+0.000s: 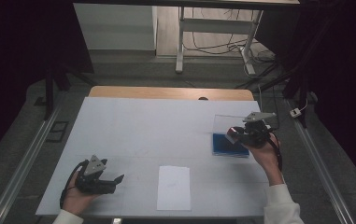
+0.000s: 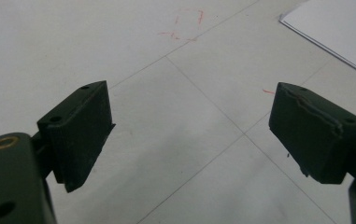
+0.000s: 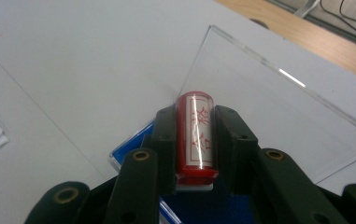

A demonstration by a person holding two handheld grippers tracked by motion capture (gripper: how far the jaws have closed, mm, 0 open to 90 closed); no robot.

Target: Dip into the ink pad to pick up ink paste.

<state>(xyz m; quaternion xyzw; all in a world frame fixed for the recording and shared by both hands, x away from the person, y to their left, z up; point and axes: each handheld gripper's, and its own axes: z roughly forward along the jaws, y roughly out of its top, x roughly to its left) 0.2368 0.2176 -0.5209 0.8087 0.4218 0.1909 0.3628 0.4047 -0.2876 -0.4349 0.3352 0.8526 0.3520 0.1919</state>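
Note:
My right gripper point(image 1: 234, 134) is shut on a red cylindrical stamp point(image 3: 195, 135) with red marks on its white face; the stamp point(image 1: 230, 133) lies level between the jaws. It hovers over a blue ink pad point(image 1: 229, 145) whose clear lid point(image 3: 278, 112) stands open behind it. A corner of the blue pad point(image 3: 124, 151) peeks out under the jaws in the right gripper view. My left gripper point(image 1: 117, 179) rests low at the table's front left, jaws wide apart with nothing between them. A white sheet of paper point(image 1: 174, 187) lies near the front edge between the two hands.
The table point(image 1: 143, 126) has a white top with thin grid lines and a wooden strip at the far edge. A corner of the paper point(image 2: 334, 28) shows in the left gripper view. Beyond the table stand a desk frame point(image 1: 213, 32) and floor cables.

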